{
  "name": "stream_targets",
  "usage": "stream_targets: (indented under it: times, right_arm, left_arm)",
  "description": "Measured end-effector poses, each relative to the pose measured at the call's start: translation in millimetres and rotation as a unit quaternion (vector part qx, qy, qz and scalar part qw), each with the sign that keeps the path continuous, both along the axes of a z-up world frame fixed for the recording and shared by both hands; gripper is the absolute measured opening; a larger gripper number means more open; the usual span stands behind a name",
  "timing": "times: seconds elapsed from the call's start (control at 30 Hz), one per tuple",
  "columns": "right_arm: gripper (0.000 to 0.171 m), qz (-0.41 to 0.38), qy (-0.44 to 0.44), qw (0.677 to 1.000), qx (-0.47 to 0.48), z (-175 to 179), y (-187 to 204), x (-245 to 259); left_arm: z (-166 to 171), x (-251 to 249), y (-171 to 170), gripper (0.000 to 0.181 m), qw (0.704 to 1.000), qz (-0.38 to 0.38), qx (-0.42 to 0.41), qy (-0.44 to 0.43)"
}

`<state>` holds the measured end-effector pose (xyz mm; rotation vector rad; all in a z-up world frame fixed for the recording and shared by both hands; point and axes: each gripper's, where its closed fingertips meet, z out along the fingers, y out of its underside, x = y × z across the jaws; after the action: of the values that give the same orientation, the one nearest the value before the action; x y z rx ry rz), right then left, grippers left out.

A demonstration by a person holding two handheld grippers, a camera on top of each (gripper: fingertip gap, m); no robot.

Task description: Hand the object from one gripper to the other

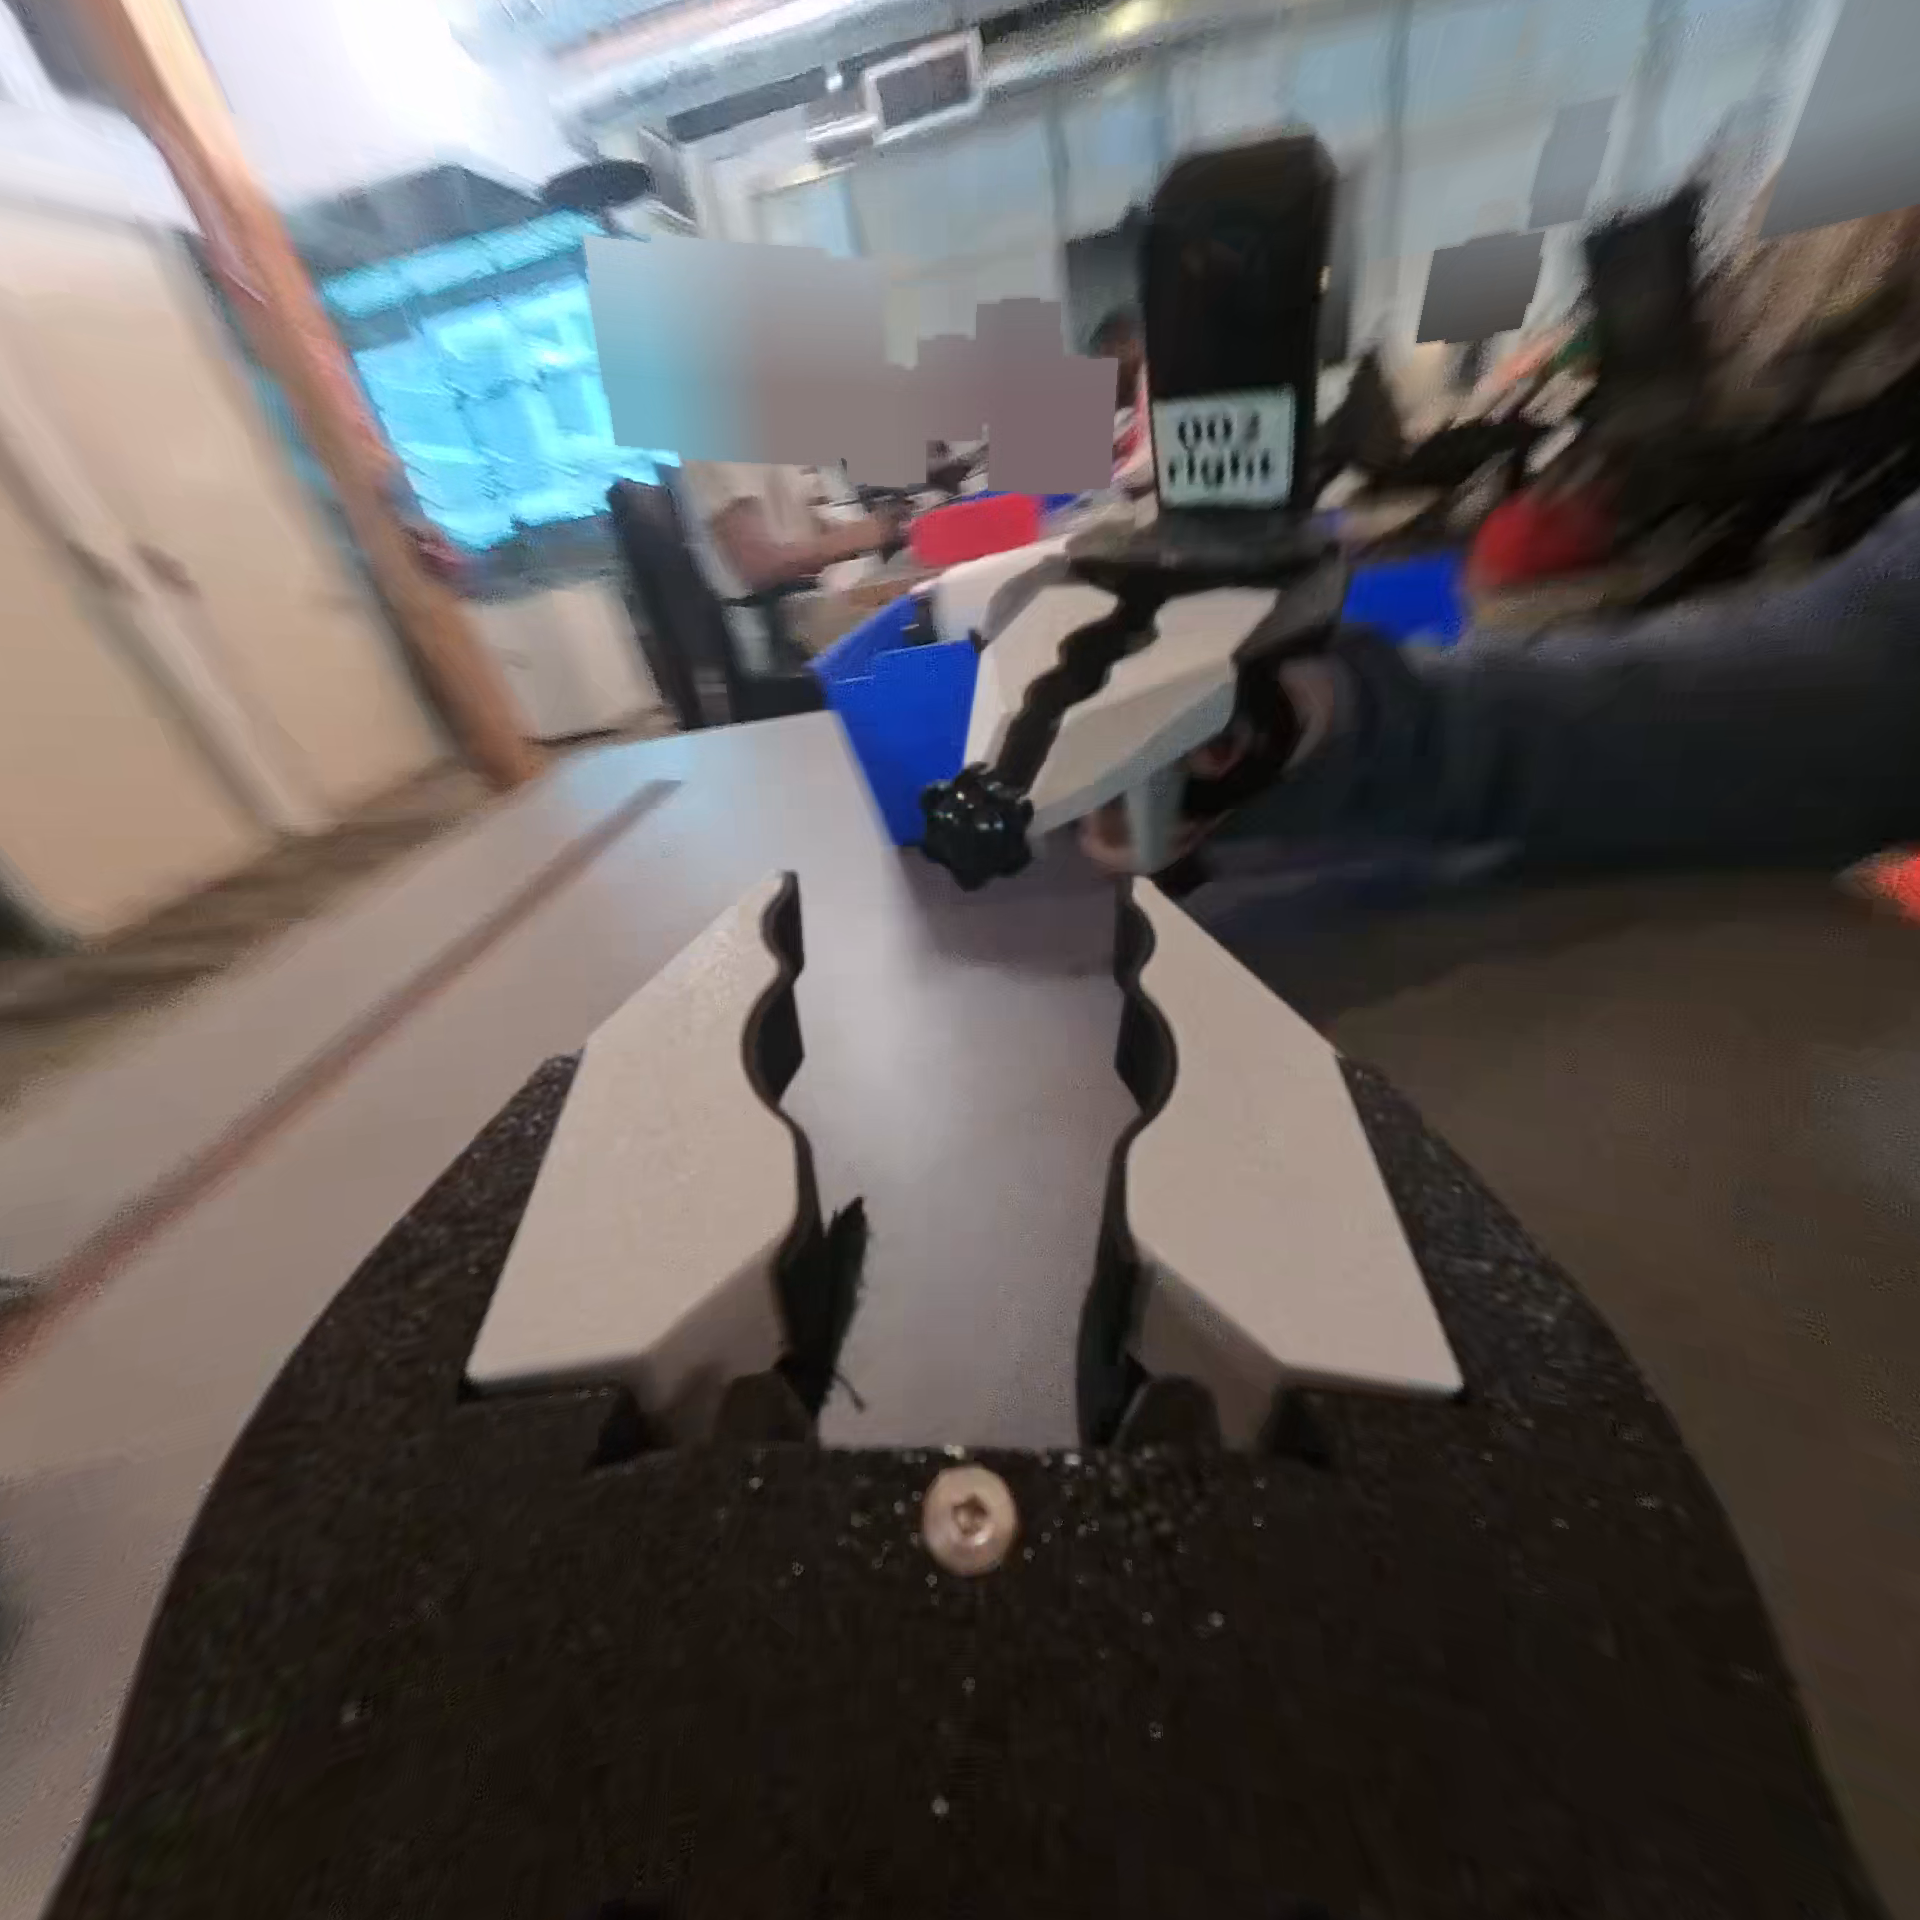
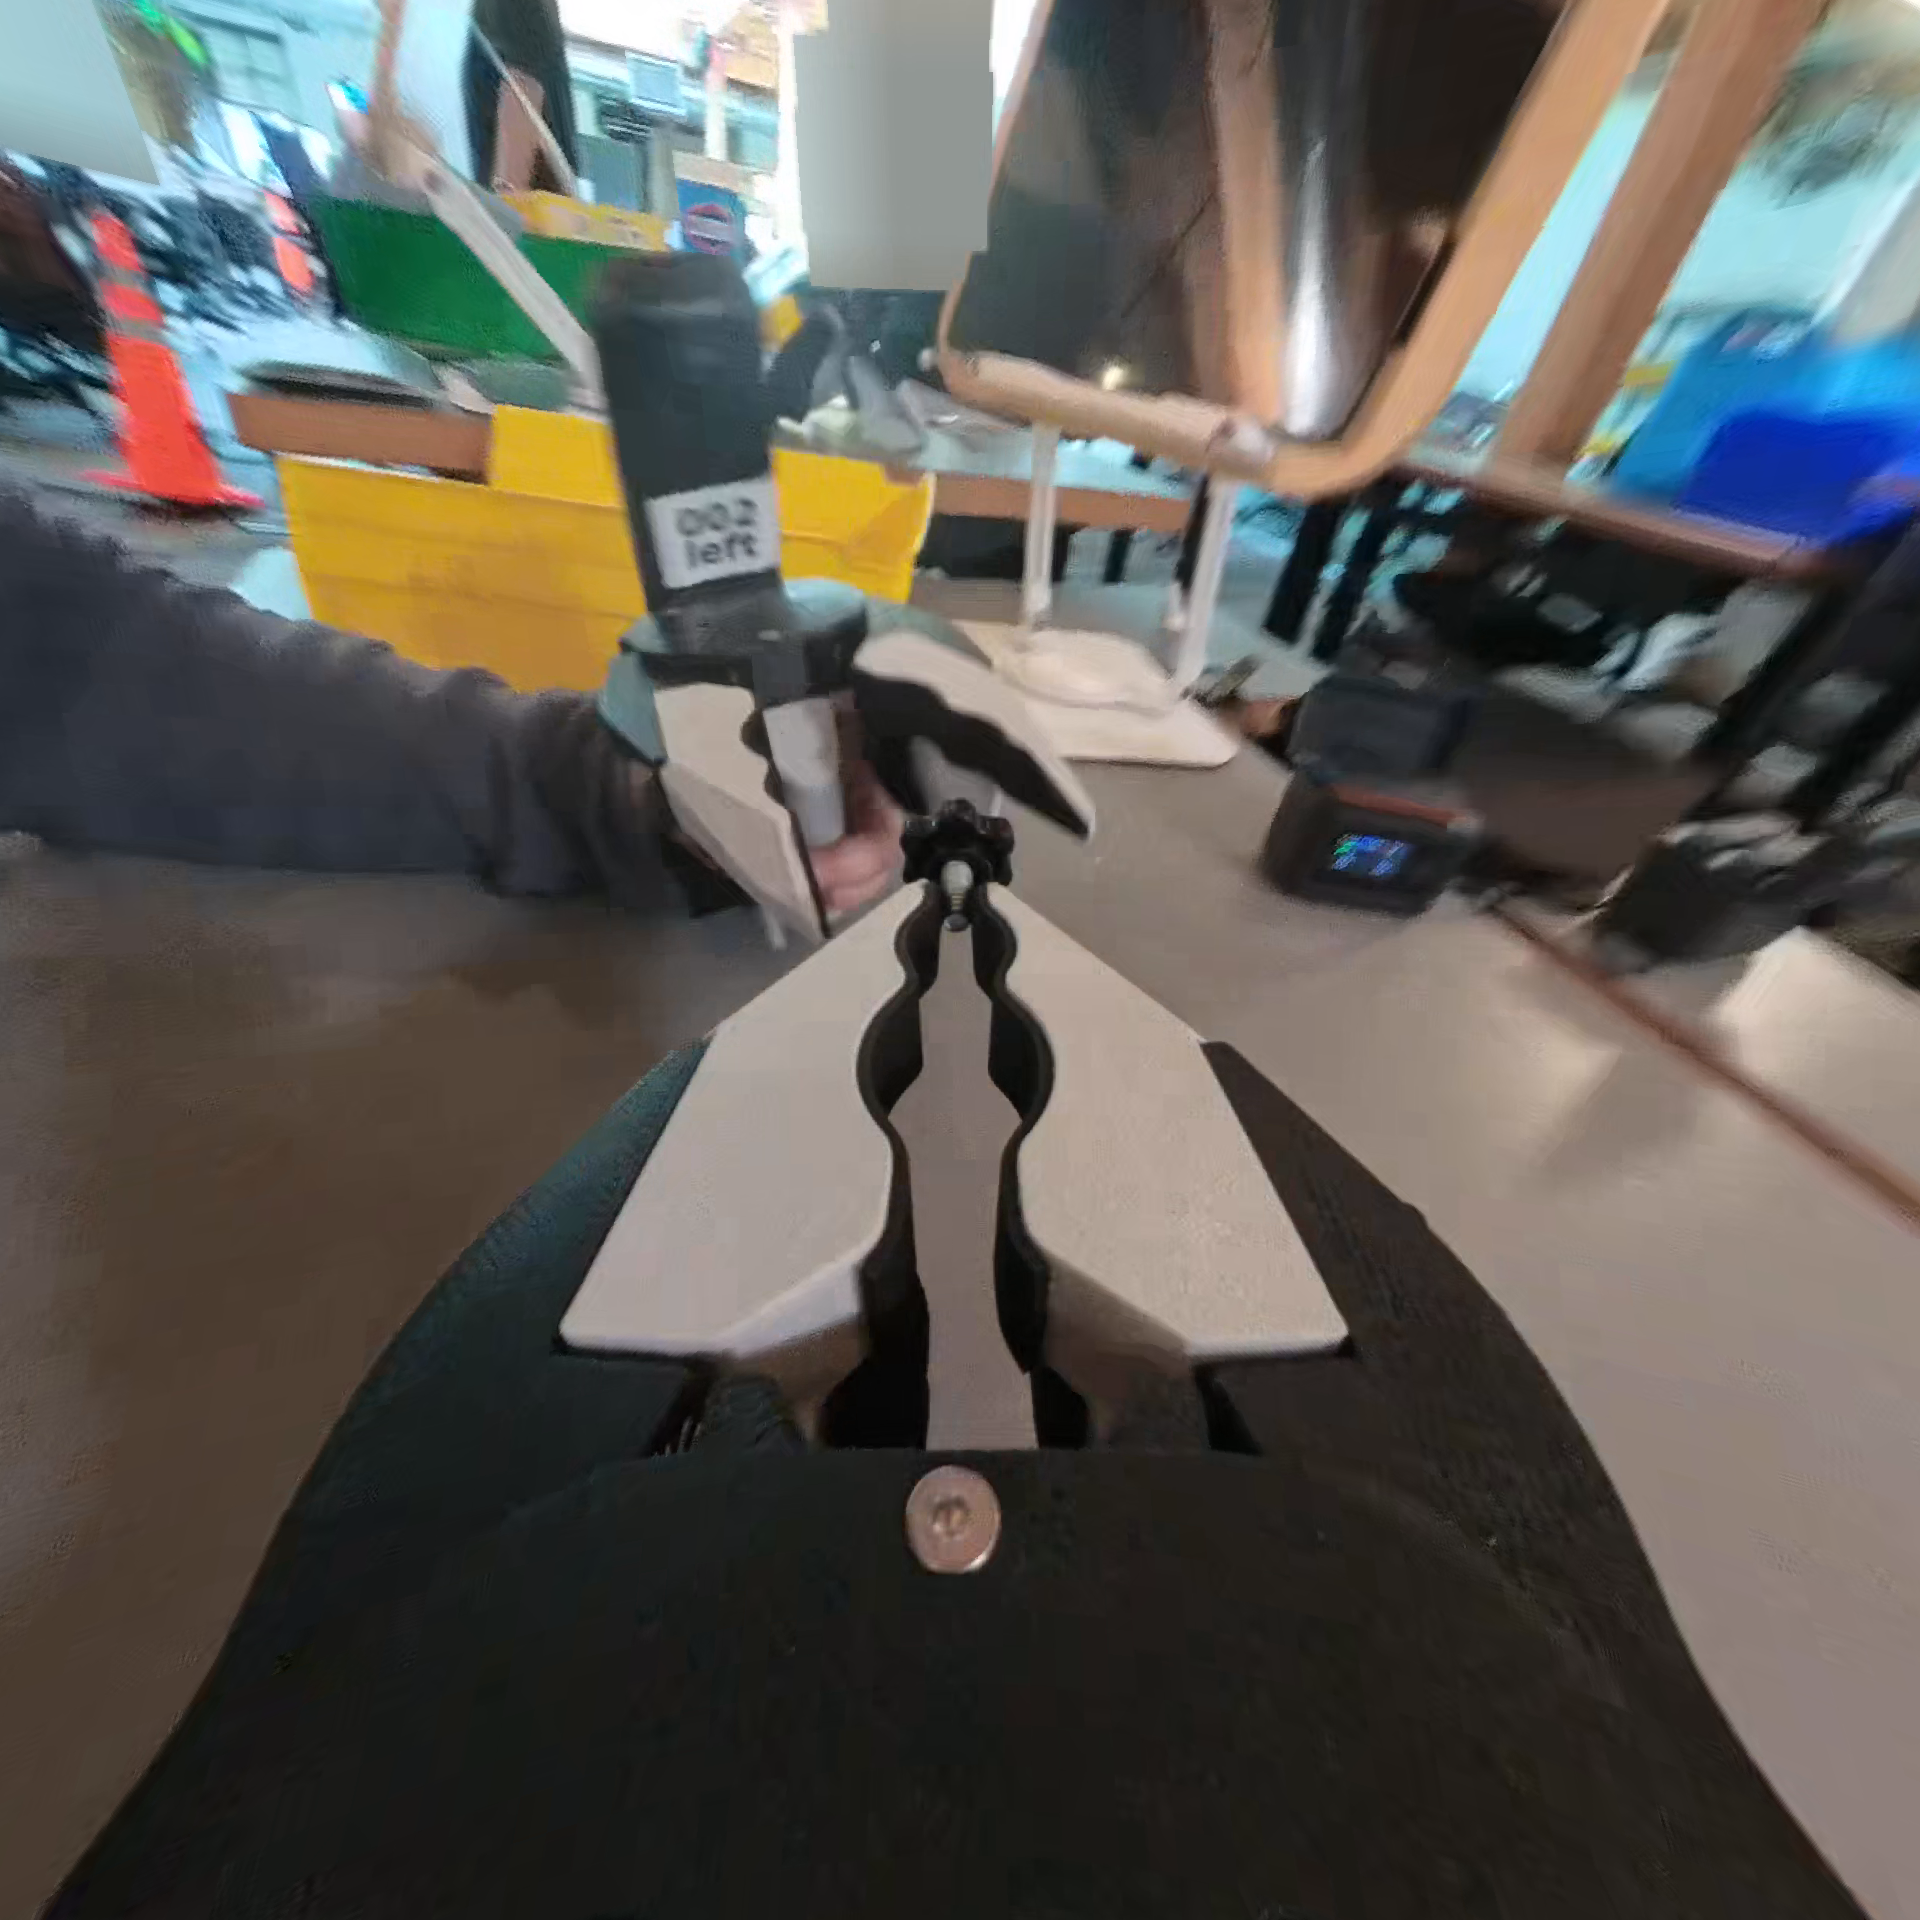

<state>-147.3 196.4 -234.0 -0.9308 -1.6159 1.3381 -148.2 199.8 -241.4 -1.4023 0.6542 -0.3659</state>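
Right tongs (image 2: 956, 904) pinch a black knob (image 2: 956, 836) at their tips; just beyond, left tongs (image 1: 961, 914) gape wide and empty.

Behind your work you have a blue bin (image 1: 896, 717) at the grey table's (image 1: 727, 769) far edge, with a red container (image 1: 977, 528) beyond it. On the other side, a yellow crate (image 2: 468, 561) sits before an orange cone (image 2: 156, 405) (both blurred), and a small black device with a lit screen (image 2: 1361, 847) rests on the floor.
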Motion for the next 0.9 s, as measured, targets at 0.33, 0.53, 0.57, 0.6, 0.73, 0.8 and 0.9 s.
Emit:
stream_targets:
  times: [0.33,0.53,0.57,0.6,0.73,0.8,0.9]
  right_arm:
    - [0.003,0.089,-0.145,0.980,-0.099,-33.8,-14.5,12.3]
    - [0.003,0.089,-0.150,0.980,-0.096,-36.3,-13.0,14.1]
    - [0.003,0.088,-0.147,0.981,-0.096,-35.5,-12.9,14.0]
    - [0.003,0.082,-0.140,0.982,-0.093,-34.2,-11.4,12.7]
    - [0.017,0.031,-0.057,0.996,-0.060,-18.2,0.4,3.4]
    - [0.031,-0.010,0.001,1.000,0.005,-9.2,7.3,1.1]
    - [0.043,-0.084,0.064,0.981,0.160,-4.6,15.3,-3.7]
  left_arm:
    - [-27.1,28.2,-3.0,0.025,0.905,0.088,0.178,0.376]
    - [-32.8,19.6,6.7,0.024,0.858,0.141,0.200,0.452]
    - [-32.2,19.3,6.9,0.024,0.862,0.141,0.195,0.446]
    - [-31.6,17.4,8.7,0.023,0.868,0.146,0.184,0.438]
    - [-21.3,3.2,18.5,0.024,0.910,0.183,0.123,0.350]
    - [-15.5,-5.8,21.7,0.024,0.950,0.181,0.069,0.244]
    - [-4.4,-12.8,22.9,0.024,0.991,0.127,-0.020,0.028]
